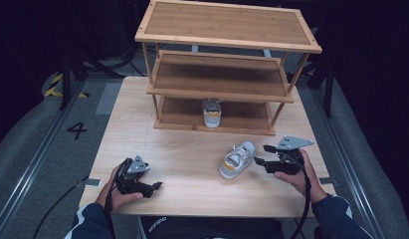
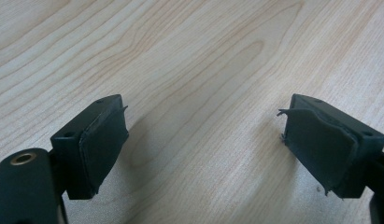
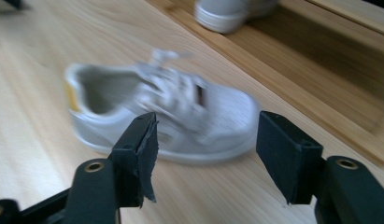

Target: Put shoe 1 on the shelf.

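Wooden table (image 1: 192, 149), floor marking "4" (image 1: 76, 130), white shoe (image 1: 237, 159) before right tongs (image 1: 259, 155), left tongs (image 1: 157, 186), both gaping, empty.

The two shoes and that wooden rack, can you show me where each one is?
Shoe on the table (image 1: 237, 160), high view, on its laces.
Shoe on the bottom shelf (image 1: 212, 113), high view, on its heel.
Wooden rack (image 1: 227, 22), high view, on its top shelf.

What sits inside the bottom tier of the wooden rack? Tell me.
One white shoe with a yellow heel tab stands on the rack's bottom tier, heel outward. The middle shelf covers its toe and the tier's back.
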`<state>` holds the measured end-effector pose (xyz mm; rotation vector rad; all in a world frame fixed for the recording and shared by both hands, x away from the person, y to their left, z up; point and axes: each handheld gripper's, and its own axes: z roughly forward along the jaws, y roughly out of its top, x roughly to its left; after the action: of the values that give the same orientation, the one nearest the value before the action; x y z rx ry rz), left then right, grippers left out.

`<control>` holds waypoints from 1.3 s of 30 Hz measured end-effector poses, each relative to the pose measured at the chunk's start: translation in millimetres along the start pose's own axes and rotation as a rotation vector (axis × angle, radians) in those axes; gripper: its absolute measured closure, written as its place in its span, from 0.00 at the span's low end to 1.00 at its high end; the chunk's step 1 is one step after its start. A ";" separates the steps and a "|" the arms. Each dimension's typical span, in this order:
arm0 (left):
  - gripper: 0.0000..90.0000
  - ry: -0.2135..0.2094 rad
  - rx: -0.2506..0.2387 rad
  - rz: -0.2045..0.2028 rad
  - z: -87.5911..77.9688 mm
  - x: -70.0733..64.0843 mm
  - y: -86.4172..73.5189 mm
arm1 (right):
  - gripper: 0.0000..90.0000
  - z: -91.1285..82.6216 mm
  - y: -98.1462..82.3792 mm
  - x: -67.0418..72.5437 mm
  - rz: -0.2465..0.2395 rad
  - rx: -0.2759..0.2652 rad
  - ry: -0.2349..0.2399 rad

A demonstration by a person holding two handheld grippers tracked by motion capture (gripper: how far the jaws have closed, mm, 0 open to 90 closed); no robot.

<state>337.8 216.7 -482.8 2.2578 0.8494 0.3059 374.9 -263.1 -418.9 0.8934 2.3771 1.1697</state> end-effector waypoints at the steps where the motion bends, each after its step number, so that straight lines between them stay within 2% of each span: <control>1: 0.15 0.000 0.000 0.000 0.0 0.0 0.0 | 0.45 0.0 0.0 0.0 0.000 0.000 0.000; 2: 0.15 0.000 0.000 0.000 0.0 0.0 0.0 | 0.45 1.5 3.8 4.7 -0.010 -0.003 0.018; 3: 0.15 0.001 0.000 -0.001 0.0 -0.1 0.0 | 0.49 5.5 11.4 15.3 -0.031 -0.007 0.055; 6: 0.15 0.000 0.000 0.000 0.0 0.0 0.0 | 0.53 11.9 19.5 28.3 -0.061 -0.011 0.092; 7: 0.15 0.000 0.000 0.000 0.0 0.0 0.0 | 0.53 11.9 19.5 28.3 -0.061 -0.011 0.092; 8: 0.15 0.000 0.000 0.000 0.0 0.0 0.0 | 0.56 17.9 25.1 38.7 -0.086 -0.011 0.124; 9: 0.15 0.000 0.000 0.000 0.0 0.0 0.0 | 0.56 17.9 25.1 38.7 -0.086 -0.011 0.124; 10: 0.15 0.001 0.000 0.000 -0.1 -0.1 0.0 | 0.63 24.6 28.9 46.6 -0.105 -0.002 0.148; 17: 0.15 0.000 0.000 0.000 0.0 0.0 0.0 | 0.70 43.5 33.9 61.3 -0.136 0.045 0.179; 21: 0.15 0.000 0.000 0.001 0.0 0.1 0.0 | 0.73 54.9 30.5 64.8 -0.138 0.085 0.187; 24: 0.15 0.000 0.000 0.000 0.0 0.0 0.0 | 0.75 57.1 28.2 64.0 -0.133 0.101 0.183; 27: 0.15 0.000 0.000 0.000 0.0 0.0 0.0 | 0.81 58.2 26.1 61.5 -0.126 0.122 0.212; 30: 0.15 0.000 0.000 0.000 0.0 0.0 0.0 | 0.82 52.0 28.3 60.2 -0.172 0.159 0.228; 31: 0.15 -0.001 0.000 0.000 0.0 -0.1 0.0 | 0.82 45.3 28.2 57.4 -0.209 0.204 0.268; 35: 0.15 0.000 0.000 0.000 0.0 0.0 0.0 | 0.80 36.5 25.3 54.2 -0.239 0.232 0.291; 37: 0.15 -0.001 0.000 0.000 0.0 -0.1 0.0 | 0.79 26.0 21.7 52.0 -0.274 0.263 0.300; 39: 0.15 0.000 0.000 0.000 0.0 0.0 0.0 | 0.78 23.2 20.5 51.1 -0.281 0.272 0.305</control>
<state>337.8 216.7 -482.8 2.2581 0.8492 0.3055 357.5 -205.9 -417.9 0.4541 2.8452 0.9422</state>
